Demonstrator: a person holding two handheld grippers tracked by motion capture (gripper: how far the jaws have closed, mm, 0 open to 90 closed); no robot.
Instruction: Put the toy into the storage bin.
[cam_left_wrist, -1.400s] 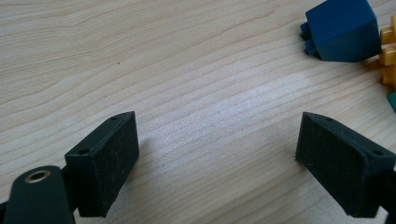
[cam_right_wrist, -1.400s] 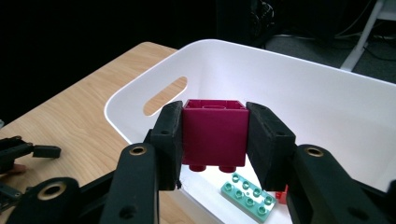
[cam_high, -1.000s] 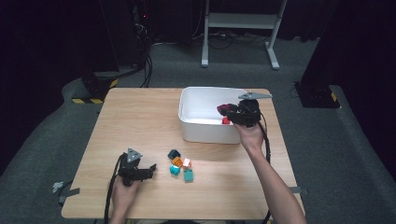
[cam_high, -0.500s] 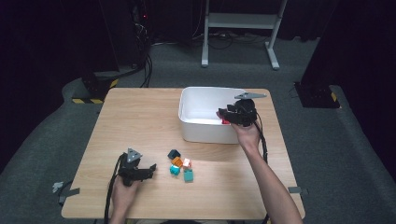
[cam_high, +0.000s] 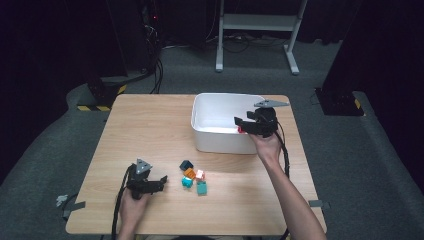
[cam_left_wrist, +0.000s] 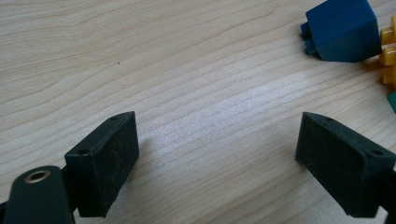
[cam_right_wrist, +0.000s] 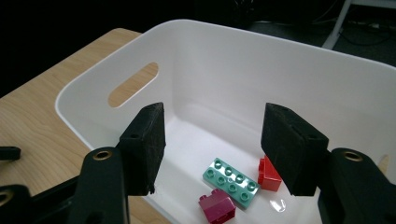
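Wood of the table (cam_high: 150, 130) lay bare under the left gripper (cam_high: 159, 182), which rested low near the front edge with its jaws spread and nothing between them. Just to its right sat the loose bricks (cam_high: 193, 178), a small cluster with a dark blue one (cam_left_wrist: 341, 29) nearest the bin and a yellow one (cam_left_wrist: 387, 56) touching it. From the left gripper view these lay ahead and off to the right of the jaws, so this hand was plainly the nearer of the two. Open tabletop surrounded the cluster on every side, with the front edge close behind.

Farther right stood the white bin (cam_high: 220, 140), its long side running across the table. The right gripper (cam_high: 243, 124) hung over the bin's right end, jaws spread and empty. Below it on the bin floor lay a teal brick (cam_right_wrist: 231, 181), a magenta brick (cam_right_wrist: 217, 206) and a red brick (cam_right_wrist: 270, 175), close together. Reaching the cluster would likely mean lifting clear of the near wall first.
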